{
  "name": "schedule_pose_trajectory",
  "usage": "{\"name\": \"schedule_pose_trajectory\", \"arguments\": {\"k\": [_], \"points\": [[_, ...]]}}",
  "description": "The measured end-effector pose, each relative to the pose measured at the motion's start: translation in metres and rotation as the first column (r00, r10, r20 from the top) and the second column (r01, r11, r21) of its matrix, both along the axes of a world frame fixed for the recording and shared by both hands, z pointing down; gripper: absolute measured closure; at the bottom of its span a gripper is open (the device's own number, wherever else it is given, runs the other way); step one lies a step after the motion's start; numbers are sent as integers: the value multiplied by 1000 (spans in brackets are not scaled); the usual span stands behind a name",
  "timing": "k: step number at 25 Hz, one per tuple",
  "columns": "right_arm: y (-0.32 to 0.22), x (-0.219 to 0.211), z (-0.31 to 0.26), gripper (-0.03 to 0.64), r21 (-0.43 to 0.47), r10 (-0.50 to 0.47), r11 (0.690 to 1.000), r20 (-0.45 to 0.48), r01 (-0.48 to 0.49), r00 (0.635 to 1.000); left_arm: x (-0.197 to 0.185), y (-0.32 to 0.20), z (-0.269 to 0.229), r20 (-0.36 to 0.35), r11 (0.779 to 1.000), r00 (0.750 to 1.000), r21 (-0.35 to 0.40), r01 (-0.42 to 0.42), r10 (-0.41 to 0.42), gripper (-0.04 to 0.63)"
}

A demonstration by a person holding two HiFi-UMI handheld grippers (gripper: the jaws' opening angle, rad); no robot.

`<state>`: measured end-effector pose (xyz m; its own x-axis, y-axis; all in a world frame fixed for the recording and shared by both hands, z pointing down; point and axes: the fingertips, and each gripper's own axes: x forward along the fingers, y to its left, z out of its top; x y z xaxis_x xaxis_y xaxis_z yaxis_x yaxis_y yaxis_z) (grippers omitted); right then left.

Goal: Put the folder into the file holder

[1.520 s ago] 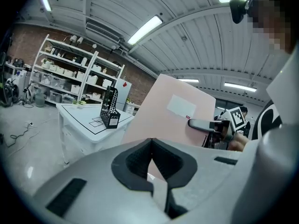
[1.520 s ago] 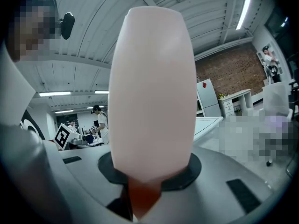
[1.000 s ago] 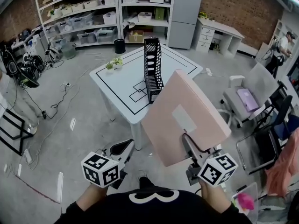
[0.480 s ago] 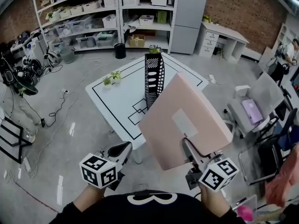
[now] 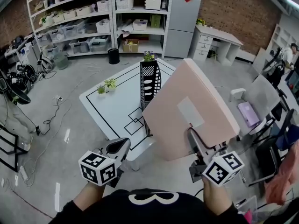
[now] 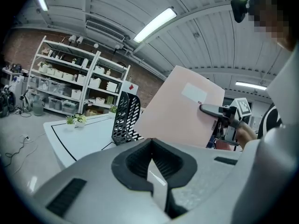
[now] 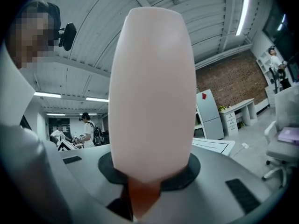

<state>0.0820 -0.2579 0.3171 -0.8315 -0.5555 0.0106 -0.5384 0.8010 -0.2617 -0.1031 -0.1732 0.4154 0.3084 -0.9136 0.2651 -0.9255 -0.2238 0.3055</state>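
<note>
I am carrying the pink folder [image 5: 191, 108] in my right gripper [image 5: 192, 136]. Its jaws are clenching the folder's lower edge, one on each face, and the folder is standing tilted in the air over the right side of the desk [image 5: 112, 111], clear of its top. My left gripper [image 5: 120, 146] is hanging low by the desk's near edge, its jaws pressed together on nothing. I judge this to be the carrying step: the folder is lifted but not yet at the black file holder [image 5: 149, 80], which is standing upright near the middle of the desk, just left of the folder in the head view. The next move is calling for me to bring the folder over the holder, turn it until its edge runs along a slot, and lower it between the dividers. Because I am gripping only one edge, the broad sheet may swing or catch on the holder's top. A small potted plant [image 5: 106, 84] is sitting well apart to the left, and another plant [image 5: 148, 56] is just behind the holder's far end. Neither is blocking the path. The folder itself is hiding part of the desk from the head view. Shelves [image 5: 93, 17] and a chair [image 5: 261, 94] are standing off the desk.
</note>
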Motion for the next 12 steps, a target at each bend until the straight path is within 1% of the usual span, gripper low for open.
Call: {"name": "schedule_pose_trajectory", "arguments": {"k": [3, 7, 12], "points": [[-10, -8, -6, 488, 16, 37, 999, 2, -37, 999, -7, -9, 0, -1, 1000, 1000, 4, -20, 20, 589], [-27, -22, -14, 492, 44, 93, 995, -15, -93, 996, -26, -28, -1, -10, 999, 999, 0, -53, 53, 589], [-45, -45, -19, 494, 49, 179, 983, -21, -177, 984, -53, -56, -4, -22, 993, 992, -4, -122, 121, 589]]}}
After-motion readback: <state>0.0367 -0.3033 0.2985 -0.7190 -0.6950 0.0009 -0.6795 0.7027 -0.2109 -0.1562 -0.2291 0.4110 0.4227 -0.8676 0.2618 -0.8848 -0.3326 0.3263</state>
